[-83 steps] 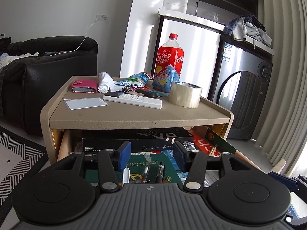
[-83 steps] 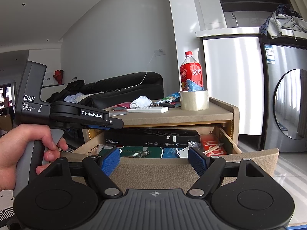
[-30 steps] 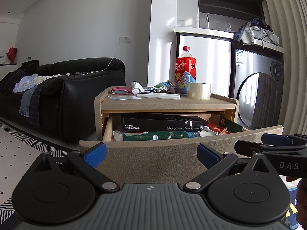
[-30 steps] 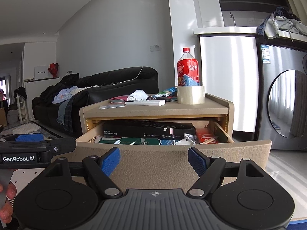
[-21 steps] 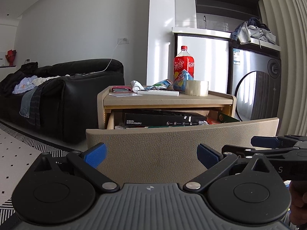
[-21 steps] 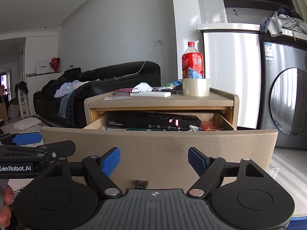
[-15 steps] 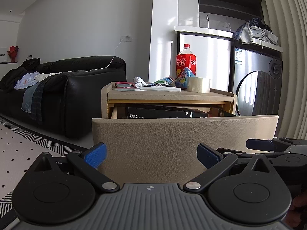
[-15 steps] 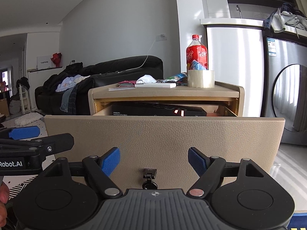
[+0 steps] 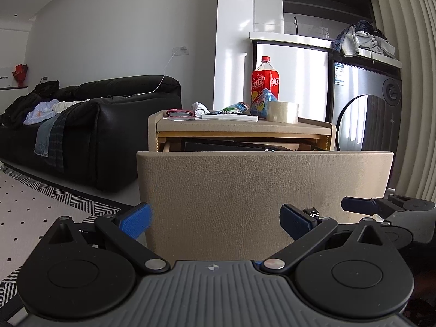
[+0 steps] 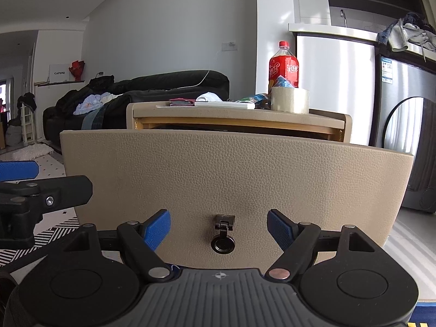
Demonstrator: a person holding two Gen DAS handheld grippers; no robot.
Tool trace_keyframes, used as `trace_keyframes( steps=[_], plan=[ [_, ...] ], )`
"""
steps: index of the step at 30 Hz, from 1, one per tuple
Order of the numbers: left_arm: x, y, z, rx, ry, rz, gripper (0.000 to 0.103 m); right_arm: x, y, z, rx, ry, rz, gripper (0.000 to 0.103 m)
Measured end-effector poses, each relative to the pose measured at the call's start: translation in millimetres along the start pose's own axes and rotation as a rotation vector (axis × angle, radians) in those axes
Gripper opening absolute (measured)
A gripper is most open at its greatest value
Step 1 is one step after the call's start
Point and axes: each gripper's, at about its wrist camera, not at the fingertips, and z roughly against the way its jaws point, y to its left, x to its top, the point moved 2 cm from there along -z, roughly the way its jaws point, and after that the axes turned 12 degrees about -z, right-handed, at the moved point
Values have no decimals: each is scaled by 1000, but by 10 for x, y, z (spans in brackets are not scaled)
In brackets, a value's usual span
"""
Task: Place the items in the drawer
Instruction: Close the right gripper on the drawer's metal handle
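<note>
The beige drawer front point(image 9: 264, 185) stands pulled out from the bedside table point(image 9: 242, 129) and fills both views. A black box point(image 9: 231, 145) shows just above its top edge. My left gripper point(image 9: 215, 219) is open and empty, low in front of the panel's left half. My right gripper point(image 10: 219, 226) is open too, with its jaws on either side of the drawer's dark metal pull ring point(image 10: 223, 241), apart from it. On the tabletop lie a tape roll point(image 10: 290, 99), a white remote point(image 10: 224, 105), a red bottle point(image 10: 283, 68), a pink wallet point(image 9: 179, 113) and a snack packet point(image 9: 234, 107).
A black sofa point(image 9: 109, 125) with clothes on it stands to the left, with a patterned rug point(image 9: 32, 204) in front of it. A washing machine point(image 9: 365, 117) and ribbed curtain point(image 9: 417, 109) stand to the right. The other gripper's arm crosses each view's side.
Both grippers have sunk lower and drawn back from the drawer. Its front now hides most of the contents, and the pull ring has come into the right wrist view. The left jaws have widened.
</note>
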Motion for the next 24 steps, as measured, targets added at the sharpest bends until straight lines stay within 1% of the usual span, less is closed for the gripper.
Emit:
trace_keyframes(
  steps=[10,15,19,20,22,24],
  plan=[
    [-50,-29,38,6,10,0,103,-54,11,-62,-14,7,-7,81],
    [-46,-39,46,14,7,0,103,-77,33,-91,-26,10,-3,79],
    [-42,-47,52,21,4,0,103,-75,39,-97,-27,2,-3,73],
    [-41,-49,53,23,4,0,103,-76,38,-106,-31,4,-5,70],
    [-39,-53,56,26,2,0,103,-82,34,-122,-44,5,-9,69],
    [-43,-60,55,27,4,0,103,-84,35,-133,-55,6,-5,64]
  ],
)
